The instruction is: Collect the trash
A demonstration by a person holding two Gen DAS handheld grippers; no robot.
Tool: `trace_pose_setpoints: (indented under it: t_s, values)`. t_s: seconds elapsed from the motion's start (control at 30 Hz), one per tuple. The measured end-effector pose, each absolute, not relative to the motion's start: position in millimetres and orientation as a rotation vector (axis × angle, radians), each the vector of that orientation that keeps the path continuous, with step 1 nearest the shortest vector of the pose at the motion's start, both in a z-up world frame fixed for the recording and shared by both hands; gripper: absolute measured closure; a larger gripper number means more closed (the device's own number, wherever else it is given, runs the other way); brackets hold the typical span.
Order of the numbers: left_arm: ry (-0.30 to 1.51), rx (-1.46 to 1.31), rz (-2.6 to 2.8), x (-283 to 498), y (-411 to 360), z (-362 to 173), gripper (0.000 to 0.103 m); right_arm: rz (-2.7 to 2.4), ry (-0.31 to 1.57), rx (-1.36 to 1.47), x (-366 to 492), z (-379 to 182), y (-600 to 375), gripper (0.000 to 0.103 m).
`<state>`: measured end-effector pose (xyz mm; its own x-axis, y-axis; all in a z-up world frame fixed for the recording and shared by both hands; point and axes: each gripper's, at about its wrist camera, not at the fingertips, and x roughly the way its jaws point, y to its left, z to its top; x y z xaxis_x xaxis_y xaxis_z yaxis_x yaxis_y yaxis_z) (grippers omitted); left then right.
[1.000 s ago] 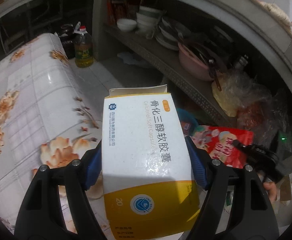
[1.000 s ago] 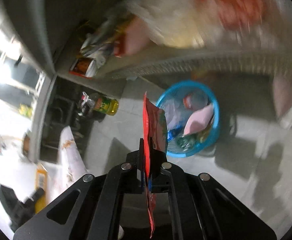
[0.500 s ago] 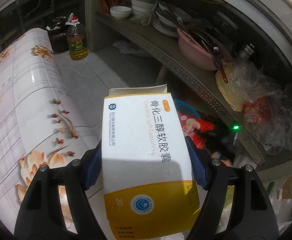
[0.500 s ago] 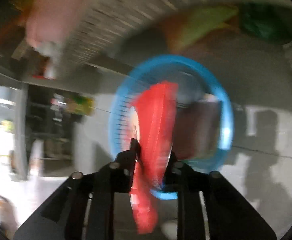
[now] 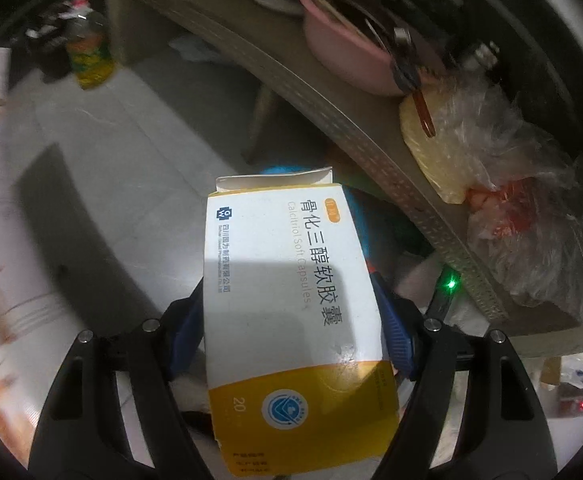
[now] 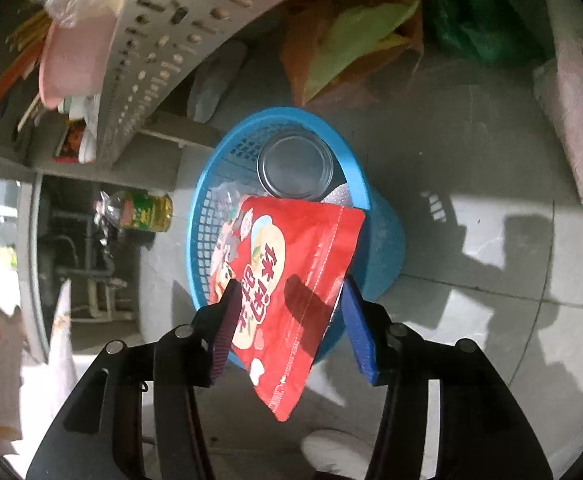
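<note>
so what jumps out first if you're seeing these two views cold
In the right wrist view, a bright red snack pouch hangs between the opening jaws of the right claw, over a blue mesh basket on the grey floor. In the left wrist view, a white and yellow medicine box fills the centre, clamped in the left claw. A pink basin sits on the shelf beyond.

Pink basin (image 5: 347, 56) on perforated shelf (image 5: 355, 136); oil bottle (image 6: 145, 213) on floor.

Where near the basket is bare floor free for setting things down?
Free: grey floor right of the blue basket, and the tiles between it and the oil bottle. Crowded: the basket itself, and bags behind it.
</note>
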<state>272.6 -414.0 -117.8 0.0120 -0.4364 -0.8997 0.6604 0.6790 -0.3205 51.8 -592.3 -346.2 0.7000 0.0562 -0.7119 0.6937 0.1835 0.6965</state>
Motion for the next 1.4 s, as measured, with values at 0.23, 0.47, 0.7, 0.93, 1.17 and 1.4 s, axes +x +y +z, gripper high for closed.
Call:
trace_pose_setpoints:
  t_s: [0.23,0.47,0.7,0.93,1.17,1.4]
  values:
    - [1.463,0.145,-0.76,297.5,-480.4,-186.6,0.016,-0.522,0.679,1.376,45.5,-347.3,-597.6,0.053]
    - [1.479,0.015,-0.744,301.9,-446.0,-169.6,0.016,-0.526,0.691,1.36,36.7,-345.8,-596.0,0.053]
    - [1.336,0.039,-0.8,286.3,-388.3,-103.3,0.016,-0.669,0.71,1.205,23.8,-315.1,-587.5,0.053]
    - [1.05,0.141,-0.853,223.8,-304.6,-28.5,0.016,-0.622,0.762,0.896,4.0,-241.7,-532.5,0.052]
    - [0.83,0.132,-0.728,157.7,-206.1,10.7,0.011,-0.438,0.766,0.514,-0.5,-139.1,-441.2,0.033]
    - [0.724,0.051,-0.59,100.9,-135.7,20.5,0.009,-0.276,0.667,0.199,-9.2,-43.2,-337.1,0.009]
